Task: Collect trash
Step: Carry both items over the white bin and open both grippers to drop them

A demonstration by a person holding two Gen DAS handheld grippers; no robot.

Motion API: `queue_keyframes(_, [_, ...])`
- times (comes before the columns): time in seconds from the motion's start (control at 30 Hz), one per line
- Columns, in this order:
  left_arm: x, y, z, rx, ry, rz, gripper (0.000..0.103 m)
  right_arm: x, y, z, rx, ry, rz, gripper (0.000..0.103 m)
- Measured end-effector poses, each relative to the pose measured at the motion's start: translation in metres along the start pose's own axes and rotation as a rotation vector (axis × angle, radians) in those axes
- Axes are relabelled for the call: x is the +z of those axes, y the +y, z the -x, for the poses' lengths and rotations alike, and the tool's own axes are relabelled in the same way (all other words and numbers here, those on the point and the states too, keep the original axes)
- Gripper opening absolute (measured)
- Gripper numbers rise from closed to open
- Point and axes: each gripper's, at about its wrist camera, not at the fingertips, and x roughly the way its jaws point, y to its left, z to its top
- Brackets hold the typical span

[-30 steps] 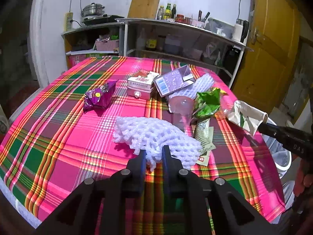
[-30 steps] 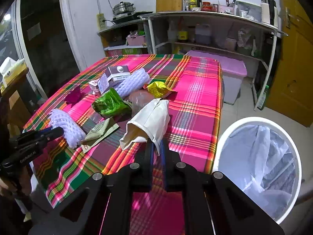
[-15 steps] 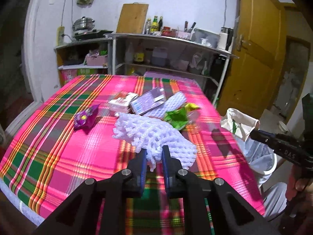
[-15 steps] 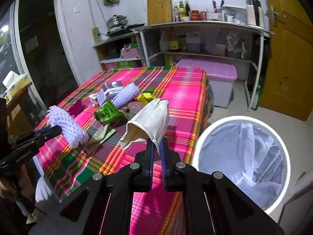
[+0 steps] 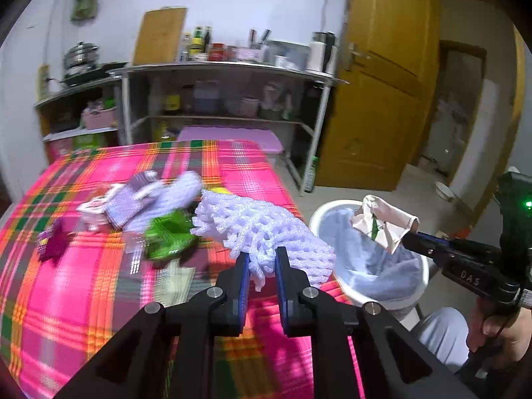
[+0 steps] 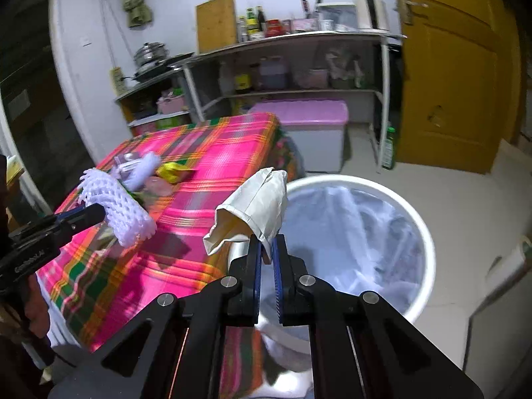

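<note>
1. The left hand-held gripper (image 5: 260,259) is pinching a white foam fruit net (image 5: 266,236) by its near edge; the net juts forward from the fingertips, off the cloth, above the tabletop's edge on the bin side.
2. The right hand-held gripper (image 6: 266,247) is clamped on a crumpled white paper wrapper (image 6: 256,206), which stands up and leans left from the pads.
3. The white bin (image 6: 427,232), lined with a pale plastic bag, lies directly ahead of and below the right hand-held gripper, so that hand is the nearer; the wrapper hangs at the bin's near rim. From the left wrist view the bin (image 5: 317,219) sits to the right of the net, so the net likely needs to travel rightward before release.
4. Left on the pink plaid tabletop (image 5: 83,282): a green packet (image 5: 168,239), a purple wrapper (image 5: 53,242), another foam net and small boxes, blurred.
5. Beyond stand metal shelves with bottles and pots, a lilac-lidded storage box and a yellow door.
</note>
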Motion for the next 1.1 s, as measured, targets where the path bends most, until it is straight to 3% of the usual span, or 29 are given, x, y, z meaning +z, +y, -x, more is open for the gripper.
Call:
queue_keyframes(0.27, [0.004,-0.050,-0.043,-0.117,0.054,-0.062,0.015,-0.014,-0.039,-0.001,-0.053,0.034,-0.059,0.007])
queue_keyframes(0.53, [0.001,-0.080,-0.085,-0.178,0.131,-0.100,0.017,-0.027,-0.068,-0.012,-0.087,0.091,-0.110,0.007])
queue_keyframes(0.83, [-0.005,-0.094,-0.113,-0.224,0.206,-0.124,0.024,-0.037,-0.077,-0.023,-0.093,0.139,-0.117,0.009])
queue_keyframes(1.0, [-0.004,-0.089,-0.116,-0.238,0.215,-0.110,0.035,-0.035,-0.075,-0.018,-0.089,0.121,-0.121,0.011])
queue_keyframes(1.1, [-0.004,-0.087,-0.112,-0.242,0.208,-0.098,0.036,-0.032,-0.075,-0.013,-0.087,0.101,-0.124,0.011])
